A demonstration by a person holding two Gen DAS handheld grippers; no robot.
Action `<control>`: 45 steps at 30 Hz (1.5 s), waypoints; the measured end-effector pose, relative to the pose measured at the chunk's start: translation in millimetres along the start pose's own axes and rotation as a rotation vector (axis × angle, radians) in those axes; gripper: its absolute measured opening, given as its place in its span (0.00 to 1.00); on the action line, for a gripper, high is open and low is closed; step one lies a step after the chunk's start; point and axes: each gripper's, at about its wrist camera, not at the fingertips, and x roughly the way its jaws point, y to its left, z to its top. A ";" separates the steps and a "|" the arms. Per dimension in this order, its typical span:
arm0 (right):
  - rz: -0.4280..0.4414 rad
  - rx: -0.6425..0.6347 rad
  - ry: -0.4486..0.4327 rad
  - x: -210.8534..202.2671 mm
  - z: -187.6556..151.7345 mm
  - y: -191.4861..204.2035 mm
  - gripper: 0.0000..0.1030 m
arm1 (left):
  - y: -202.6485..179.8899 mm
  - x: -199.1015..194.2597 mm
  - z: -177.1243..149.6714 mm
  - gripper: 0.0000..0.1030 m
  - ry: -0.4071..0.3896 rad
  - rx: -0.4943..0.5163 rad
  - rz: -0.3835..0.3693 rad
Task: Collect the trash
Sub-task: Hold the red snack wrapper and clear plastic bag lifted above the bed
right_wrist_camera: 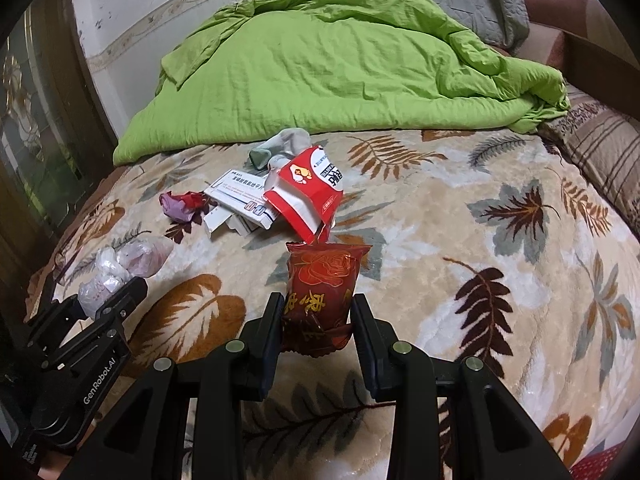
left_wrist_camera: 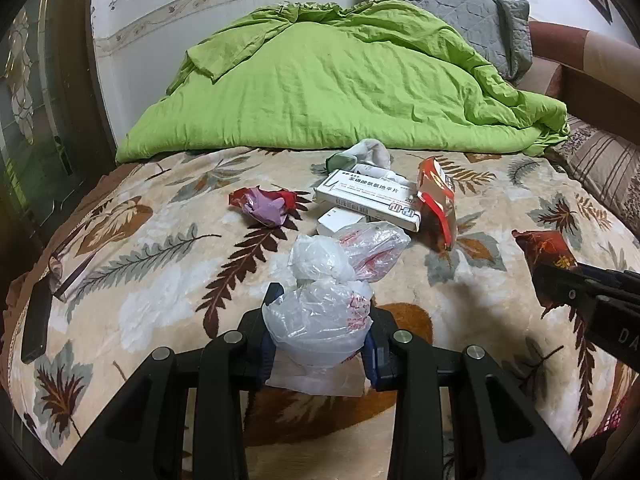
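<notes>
The left gripper (left_wrist_camera: 318, 332) is pinching a knotted clear plastic bag (left_wrist_camera: 320, 320); the right gripper (right_wrist_camera: 316, 320) is squeezing a dark-red foil snack wrapper (right_wrist_camera: 320, 296). Mid-frame, a white medicine box (left_wrist_camera: 368, 200), an orange-red carton (right_wrist_camera: 308, 196) and a crumpled purple-red wrapper (left_wrist_camera: 264, 208) are still lying uncollected.

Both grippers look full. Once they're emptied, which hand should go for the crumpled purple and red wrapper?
Left, probably. The left gripper grips the clear plastic bag; the crumpled purple and red wrapper lies ahead to its left. The right gripper, clamping the red rose packet, would cross the boxes.
</notes>
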 end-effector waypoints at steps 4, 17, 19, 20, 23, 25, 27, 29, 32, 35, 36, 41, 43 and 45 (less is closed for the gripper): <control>-0.005 0.009 -0.013 -5.6 -1.5 -2.4 0.36 | -0.9 -1.4 0.2 0.33 -0.007 0.005 -0.006; -0.013 0.010 -0.033 -12.3 -3.2 -3.1 0.36 | -5.7 -6.4 0.1 0.33 -0.030 0.029 -0.015; -0.014 0.011 -0.033 -12.2 -3.1 -3.3 0.36 | -5.7 -6.5 0.0 0.33 -0.030 0.029 -0.014; -0.012 0.011 -0.031 -12.3 -3.4 -3.0 0.36 | -5.6 -6.4 -0.1 0.33 -0.029 0.028 -0.016; -0.012 0.013 -0.028 -13.1 -3.3 -3.6 0.36 | -6.2 -6.9 -0.1 0.33 -0.029 0.028 -0.014; -0.012 0.011 -0.029 -13.3 -3.1 -3.8 0.36 | -6.5 -6.5 0.0 0.33 -0.030 0.028 -0.012; -0.012 0.011 -0.029 -13.0 -3.0 -3.8 0.36 | -6.4 -6.6 0.1 0.33 -0.030 0.028 -0.013; -0.013 0.012 -0.027 -12.5 -3.2 -3.3 0.36 | -6.6 -6.9 -0.1 0.33 -0.029 0.029 -0.015; -0.012 0.012 -0.029 -13.1 -2.8 -3.6 0.36 | -10.1 -8.2 -1.1 0.33 -0.030 0.036 -0.022; -0.020 0.011 -0.024 -13.4 -2.7 -2.9 0.36 | -13.5 -9.6 -1.9 0.33 -0.032 0.043 -0.033; -0.021 0.010 -0.026 -14.9 -3.3 -2.7 0.36 | -14.3 -9.6 -2.0 0.33 -0.031 0.043 -0.042; -0.008 0.027 -0.036 -31.7 -8.7 -9.0 0.36 | -18.1 -11.5 -0.9 0.33 -0.028 0.053 -0.091; -0.001 0.035 -0.044 -40.6 -11.6 -13.2 0.36 | -24.2 -15.4 -0.6 0.33 -0.036 0.070 -0.127; 0.008 0.046 -0.042 -51.2 -17.0 -19.9 0.36 | -31.9 -21.1 -0.2 0.33 -0.051 0.093 -0.157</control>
